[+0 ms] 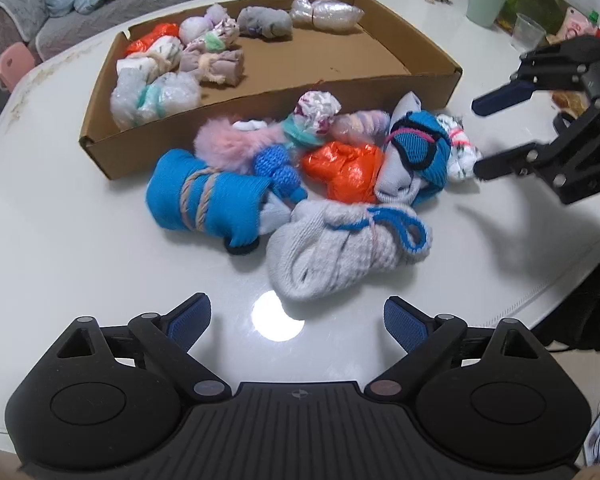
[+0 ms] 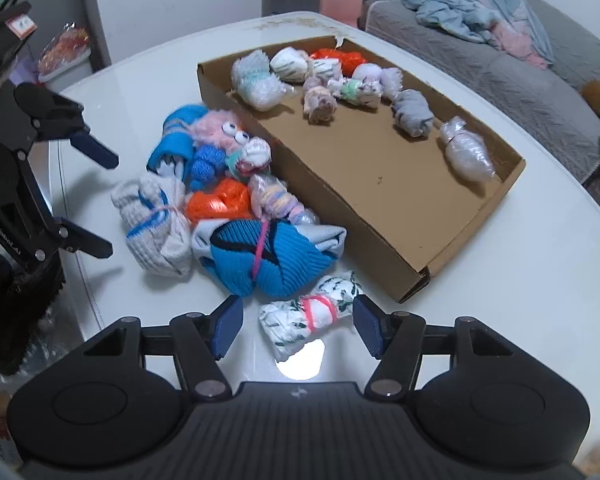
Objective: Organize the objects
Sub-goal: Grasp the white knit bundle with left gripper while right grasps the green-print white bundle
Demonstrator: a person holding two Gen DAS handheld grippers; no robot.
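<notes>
Pile partly hidden: bundles overlap, lower ones only peek out, fuzzy pink toy half buried. L gripper's body cuts off the near table; sofa is cropped at frame edge.

Cardboard tray sits just behind the pile w/ approx eight wrapped bundles along its far side. Mint cup stands well apart.

Grey knit roll is ribbed w/ blue trim; blue roll is rope-tied; orange bag is crinkly plastic.

L fingers are wide apart over bare table, just short of grey roll. R gripper has its fingers apart, straddling floral bundle; pads aren't pressing it.
</notes>
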